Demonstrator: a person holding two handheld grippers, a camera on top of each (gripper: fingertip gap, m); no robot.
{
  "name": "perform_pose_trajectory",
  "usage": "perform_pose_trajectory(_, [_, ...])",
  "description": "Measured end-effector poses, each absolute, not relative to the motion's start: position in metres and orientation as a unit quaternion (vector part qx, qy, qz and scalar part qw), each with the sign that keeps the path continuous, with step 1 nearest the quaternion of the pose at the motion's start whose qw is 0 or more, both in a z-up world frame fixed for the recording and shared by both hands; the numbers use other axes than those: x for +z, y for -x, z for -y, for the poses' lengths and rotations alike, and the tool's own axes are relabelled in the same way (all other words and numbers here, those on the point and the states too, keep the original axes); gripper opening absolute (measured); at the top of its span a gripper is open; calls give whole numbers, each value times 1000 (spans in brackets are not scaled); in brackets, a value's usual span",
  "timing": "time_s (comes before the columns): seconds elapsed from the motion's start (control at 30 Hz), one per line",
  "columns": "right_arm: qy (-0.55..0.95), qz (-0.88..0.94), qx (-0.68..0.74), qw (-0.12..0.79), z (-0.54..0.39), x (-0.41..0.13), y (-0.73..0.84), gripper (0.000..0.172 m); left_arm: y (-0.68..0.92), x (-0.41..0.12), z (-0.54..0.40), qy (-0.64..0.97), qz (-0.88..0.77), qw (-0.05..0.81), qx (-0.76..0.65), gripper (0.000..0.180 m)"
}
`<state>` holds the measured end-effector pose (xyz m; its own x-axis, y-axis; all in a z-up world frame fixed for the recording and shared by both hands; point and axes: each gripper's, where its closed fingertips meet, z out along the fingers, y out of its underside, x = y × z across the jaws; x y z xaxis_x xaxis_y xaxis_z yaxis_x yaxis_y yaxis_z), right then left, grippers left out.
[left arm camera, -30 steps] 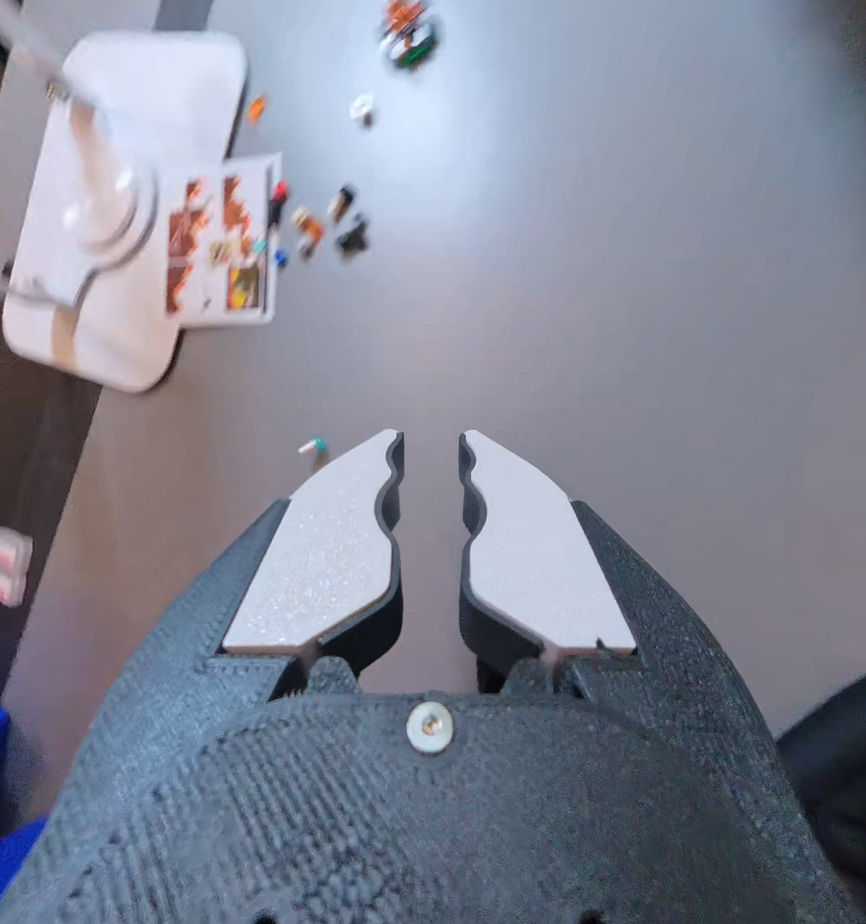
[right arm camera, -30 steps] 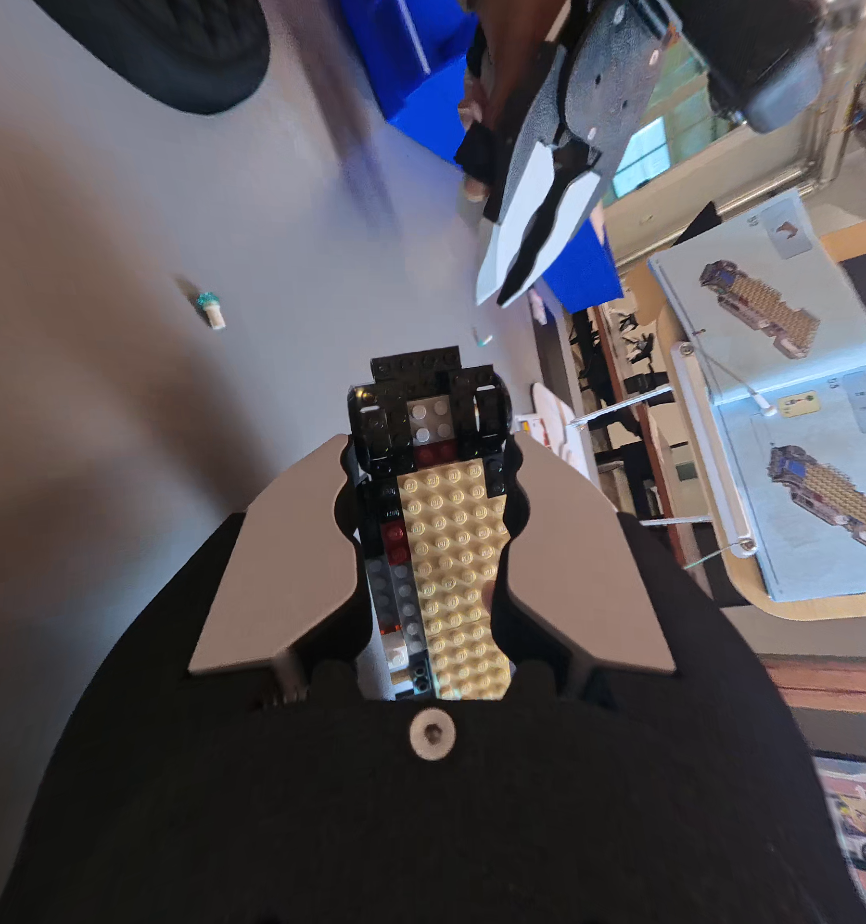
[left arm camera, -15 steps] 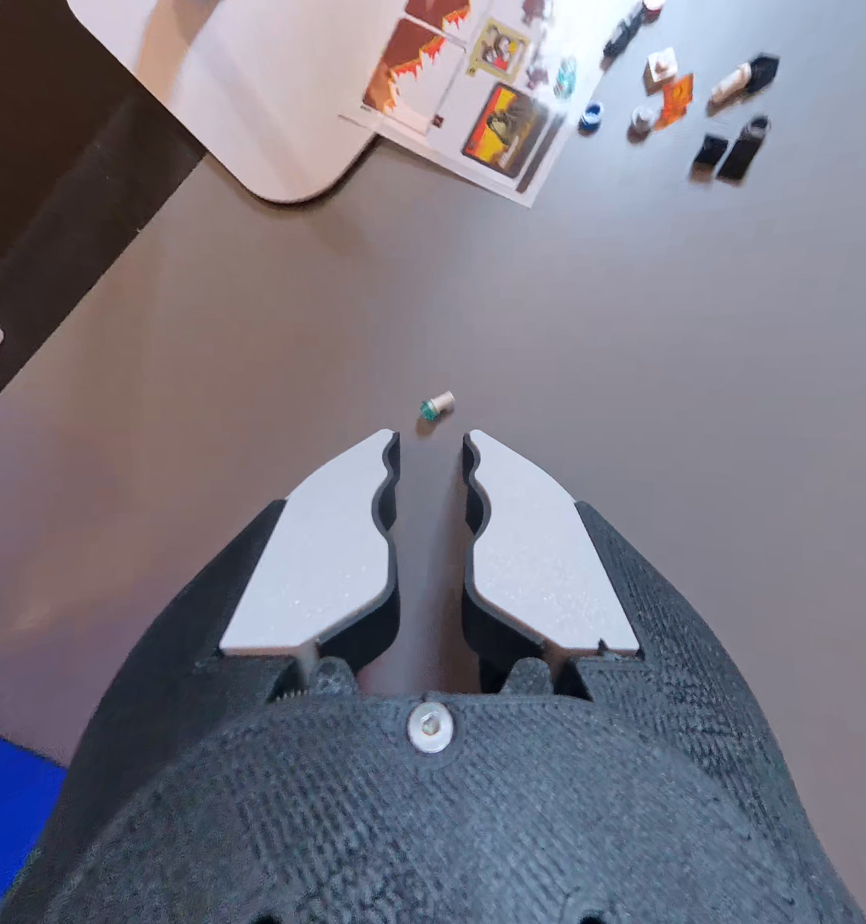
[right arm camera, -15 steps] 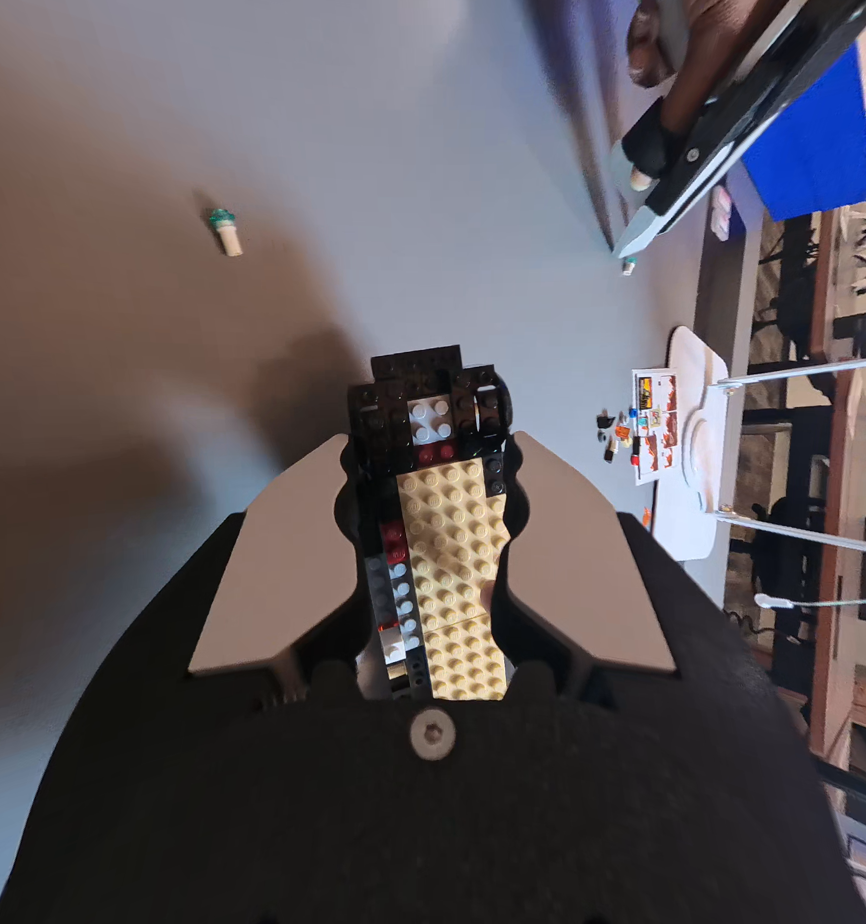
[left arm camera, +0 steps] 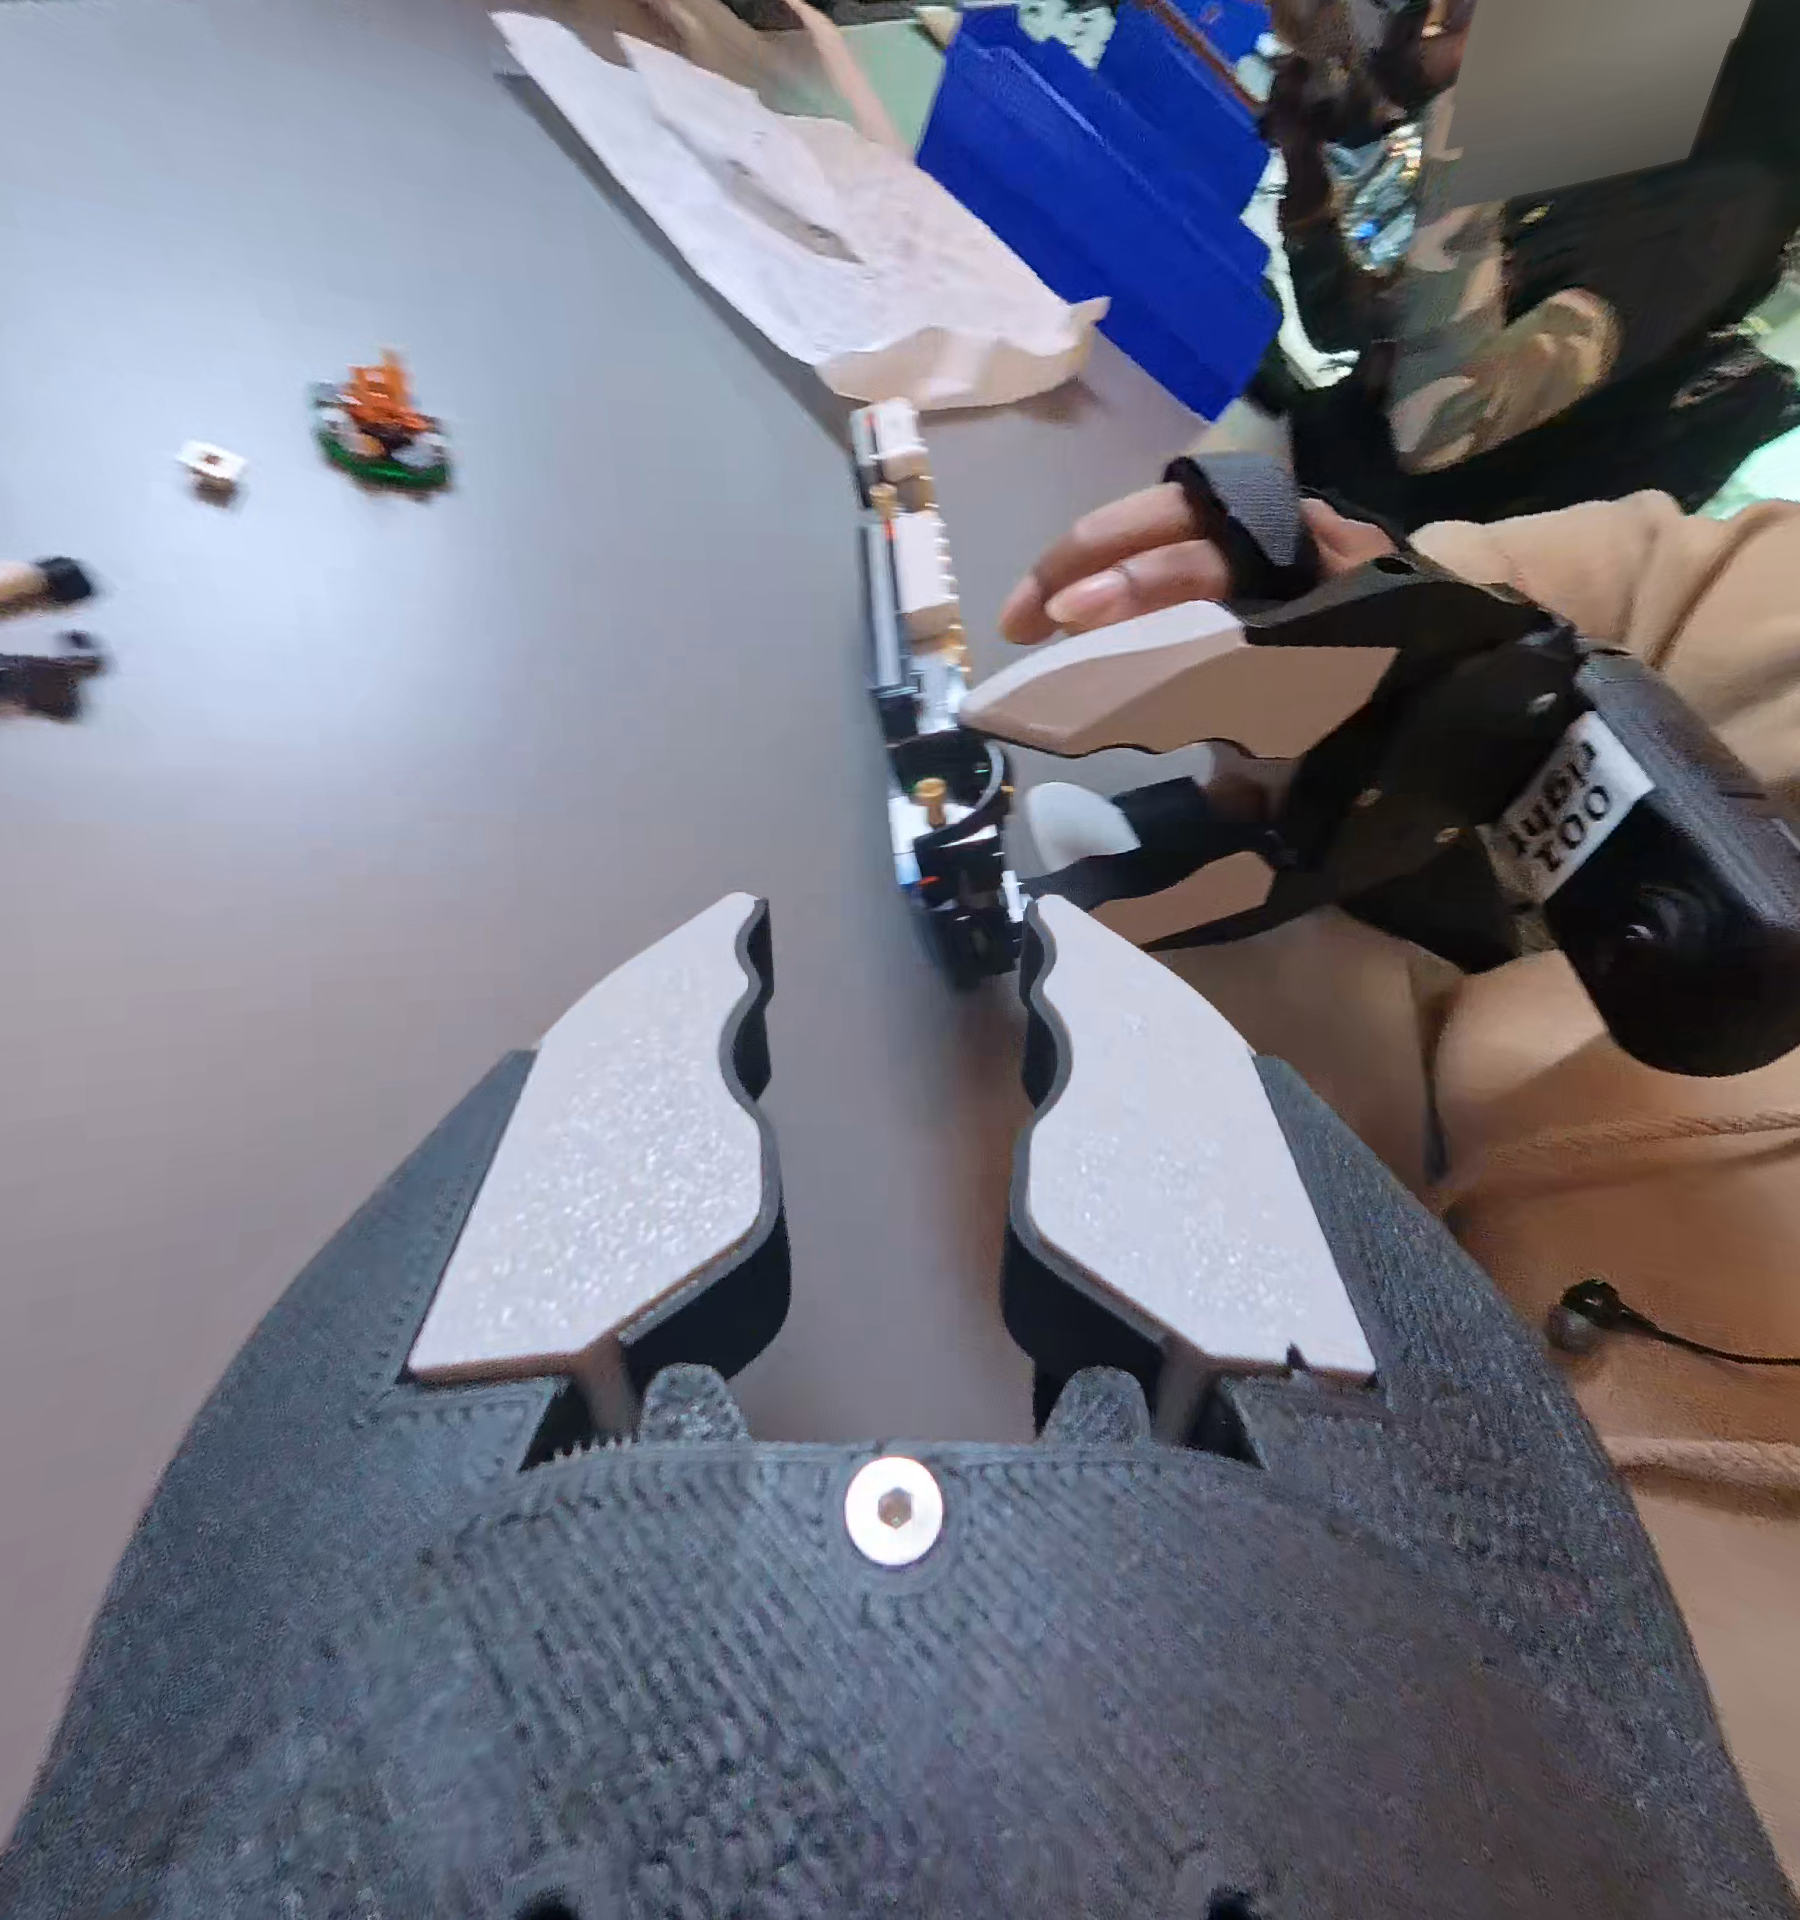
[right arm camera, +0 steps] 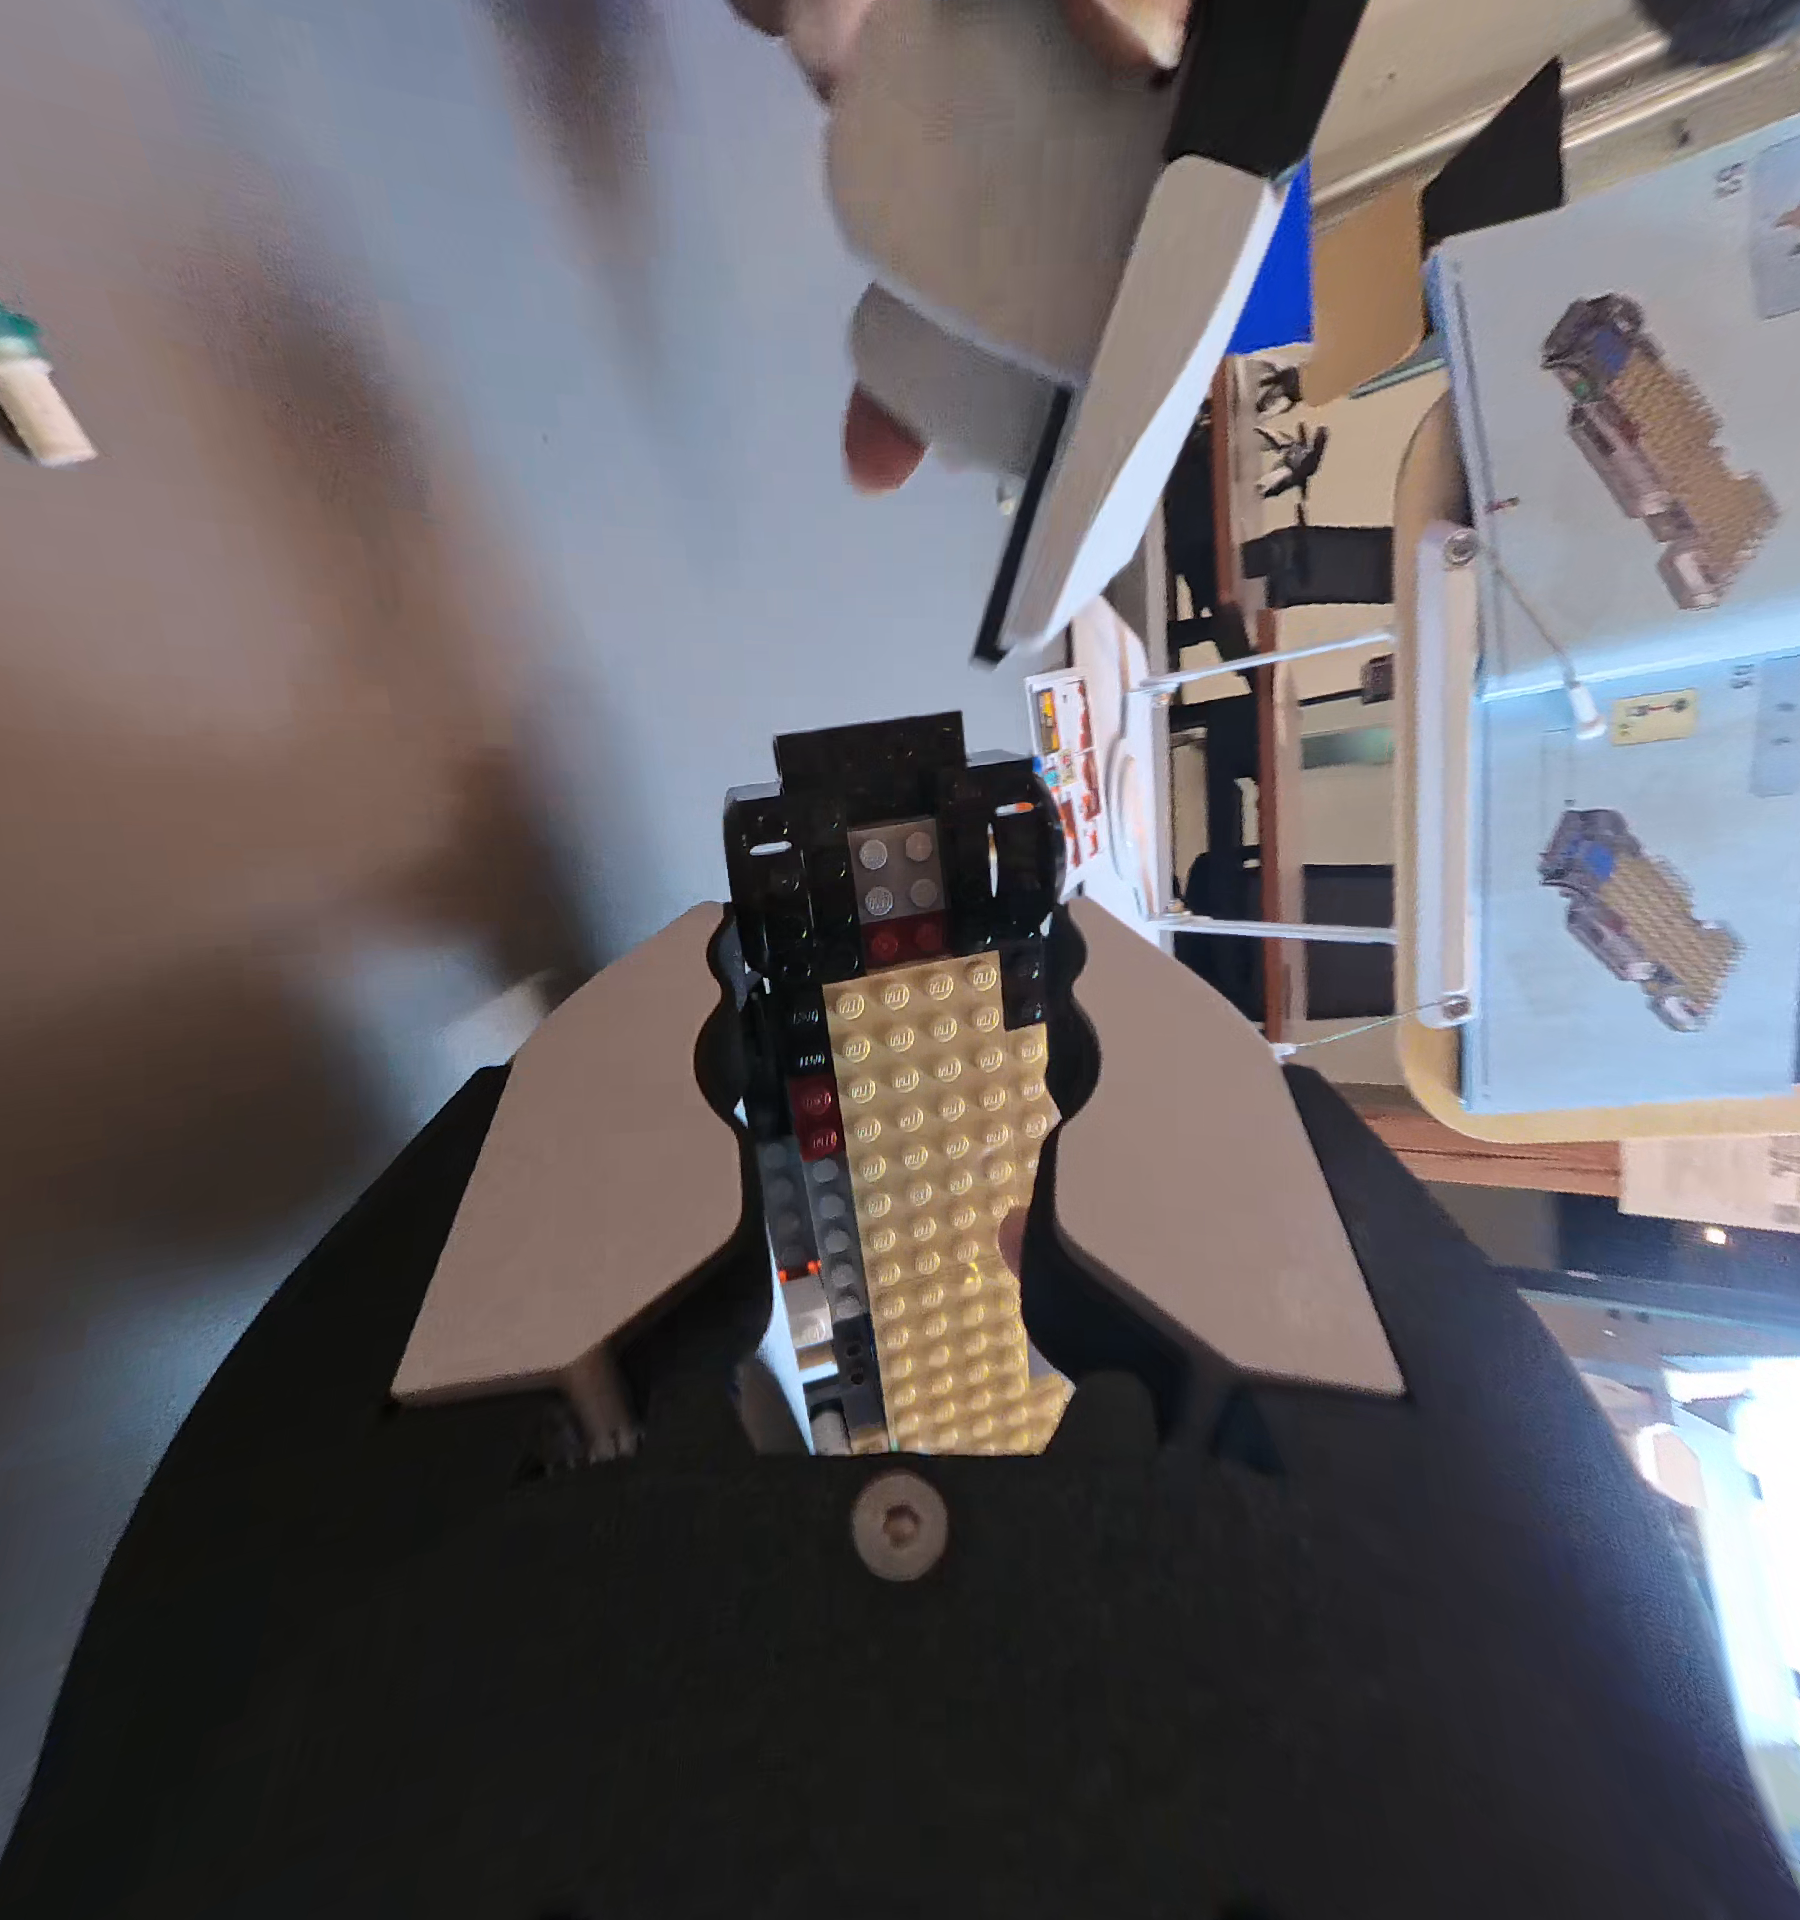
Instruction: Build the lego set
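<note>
— So, the right gripper (right arm camera: 896, 935)?
— Clamped on a tan-and-black studded brick vehicle (right arm camera: 927, 1091), above the grey table (right arm camera: 563, 520).
— And the left gripper (left arm camera: 896, 925)?
— Jaws parted, nothing between them, tips just beside the vehicle's black end.

Two grippers: left gripper (left arm camera: 896, 935) and right gripper (right arm camera: 891, 935). One brick model (right arm camera: 917, 1091), one instruction booklet (right arm camera: 1644, 582), one blue bin (left arm camera: 1093, 208), one crumpled paper (left arm camera: 813, 229).
</note>
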<state>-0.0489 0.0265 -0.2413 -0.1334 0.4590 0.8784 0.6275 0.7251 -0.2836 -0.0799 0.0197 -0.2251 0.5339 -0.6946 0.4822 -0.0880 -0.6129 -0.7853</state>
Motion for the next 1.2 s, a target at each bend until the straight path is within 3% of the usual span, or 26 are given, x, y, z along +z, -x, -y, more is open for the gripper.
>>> perform_pose_trajectory(0.07, [357,745,-87,557,-23,-242,54,56,61,-226,-14,783,-251,364,-438,49])
perform_pose_trajectory(0.2, [353,746,-94,557,-15,-248,60,56,58,-240,-15,793,-294,372,-382,24])
perform_pose_trajectory(0.27, [353,761,-84,538,-8,-252,57,55,60,-244,-11,790,-330,379,-351,23])
perform_pose_trajectory(0.37, [395,799,-2,453,8,-249,42,65,63,-245,-6,773,-393,413,-280,22])
perform_pose_trajectory(0.57, [423,846,65,317,-16,-225,18,58,61,-244,8,705,-518,463,-140,22])
perform_pose_trajectory(0.63, [422,864,72,264,-15,-234,18,58,60,-244,10,700,-524,463,-143,22])
perform_pose_trajectory(0.87, [365,912,37,183,-17,-258,15,31,64,-240,16,700,-513,462,-184,32])
perform_pose_trajectory(1.03, [368,913,43,170,-20,-257,13,32,86,-226,11,714,-459,462,-256,36])
perform_pose_trajectory(1.2, [373,913,58,154,-19,-254,12,34,112,-221,-6,732,-420,479,-242,34])
